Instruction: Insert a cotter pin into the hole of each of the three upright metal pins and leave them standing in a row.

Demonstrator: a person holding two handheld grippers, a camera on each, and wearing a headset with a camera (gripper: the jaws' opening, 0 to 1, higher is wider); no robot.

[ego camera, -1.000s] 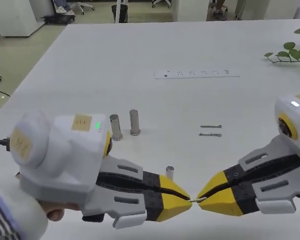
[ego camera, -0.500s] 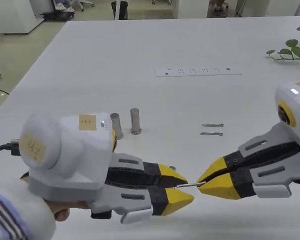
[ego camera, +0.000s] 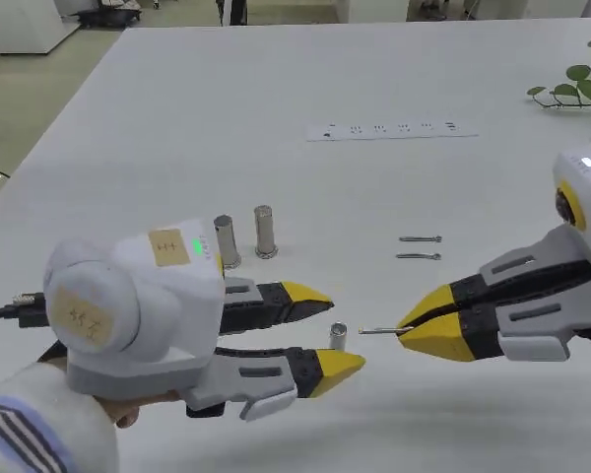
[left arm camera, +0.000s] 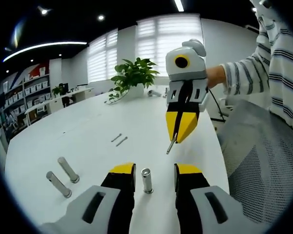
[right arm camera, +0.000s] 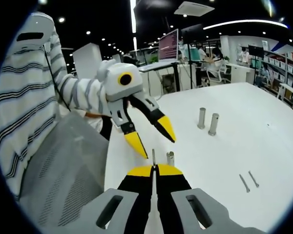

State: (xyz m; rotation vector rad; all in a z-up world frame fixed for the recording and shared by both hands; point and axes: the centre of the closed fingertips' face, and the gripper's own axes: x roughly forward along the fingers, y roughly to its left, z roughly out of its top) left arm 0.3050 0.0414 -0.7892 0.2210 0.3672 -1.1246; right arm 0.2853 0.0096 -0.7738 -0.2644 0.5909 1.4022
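Cotter pin (ego camera: 377, 330) is now held by the right hand-held gripper (ego camera: 404, 333) alone, jaws pressed tight on one end, its free end pointing at the nearest upright pin (ego camera: 338, 336) from just beside it. The left hand-held gripper (ego camera: 344, 330), tip to tip with the right a moment ago, has let go and spread wide, one jaw either side of that pin (touching it or not, I cannot tell). Insertion looks next. Two other upright pins (ego camera: 264, 233) stand beyond it on the bench (ego camera: 276, 128), still empty.

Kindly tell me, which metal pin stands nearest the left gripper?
The lone pin before its fingers; the other two pins stand paired, farther off.
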